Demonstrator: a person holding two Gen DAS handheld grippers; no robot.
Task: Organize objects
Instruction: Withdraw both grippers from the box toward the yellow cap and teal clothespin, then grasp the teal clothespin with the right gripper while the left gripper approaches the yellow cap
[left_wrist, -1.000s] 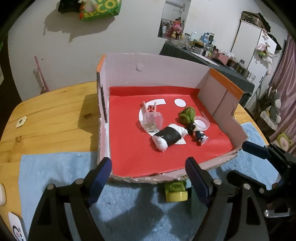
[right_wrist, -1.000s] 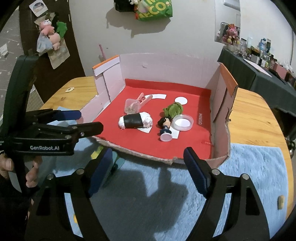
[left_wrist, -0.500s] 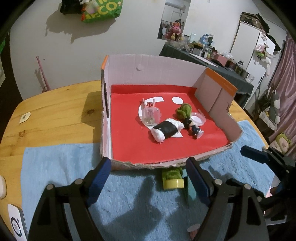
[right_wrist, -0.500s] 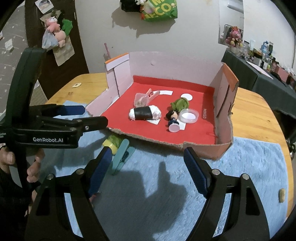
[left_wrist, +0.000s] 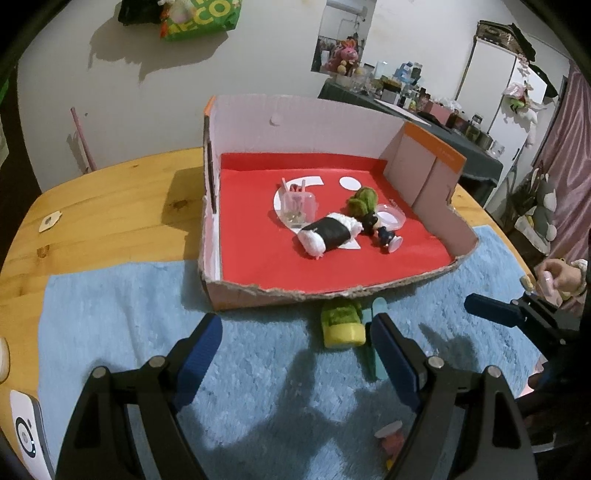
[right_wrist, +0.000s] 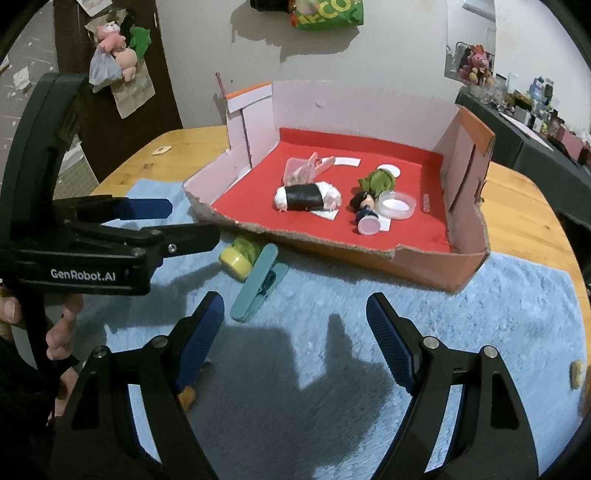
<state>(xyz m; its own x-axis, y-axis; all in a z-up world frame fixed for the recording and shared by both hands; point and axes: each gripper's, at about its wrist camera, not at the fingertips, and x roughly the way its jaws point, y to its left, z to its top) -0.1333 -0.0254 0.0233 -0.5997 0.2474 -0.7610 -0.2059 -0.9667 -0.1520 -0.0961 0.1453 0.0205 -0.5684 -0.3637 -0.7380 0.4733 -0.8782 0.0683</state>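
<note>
An open cardboard box (left_wrist: 436, 166) (right_wrist: 467, 147) with a red floor stands on a blue mat. In it lie a sushi-roll plush (left_wrist: 328, 233) (right_wrist: 306, 195), a clear small container (left_wrist: 297, 206), a green plush (left_wrist: 362, 201), a small dark-haired figurine (right_wrist: 364, 212) and a round clear lid (right_wrist: 397, 205). On the mat before the box lie a green-and-yellow toy (left_wrist: 341, 325) (right_wrist: 240, 254) and a teal clip (right_wrist: 258, 282). My left gripper (left_wrist: 295, 354) (right_wrist: 188, 221) is open and empty. My right gripper (right_wrist: 295, 339) is open and empty above the mat.
The blue mat (left_wrist: 122, 314) lies on a wooden table (left_wrist: 110, 206). A small pink item (left_wrist: 389, 437) and an orange bit (right_wrist: 186, 397) lie on the mat near me. A tan piece (right_wrist: 575, 373) lies at the mat's right. A dark cluttered counter (left_wrist: 406, 99) stands behind.
Both grippers have drawn back from the box toward me. The green-and-yellow toy and the teal clip have come into fuller view. Both stay open.
</note>
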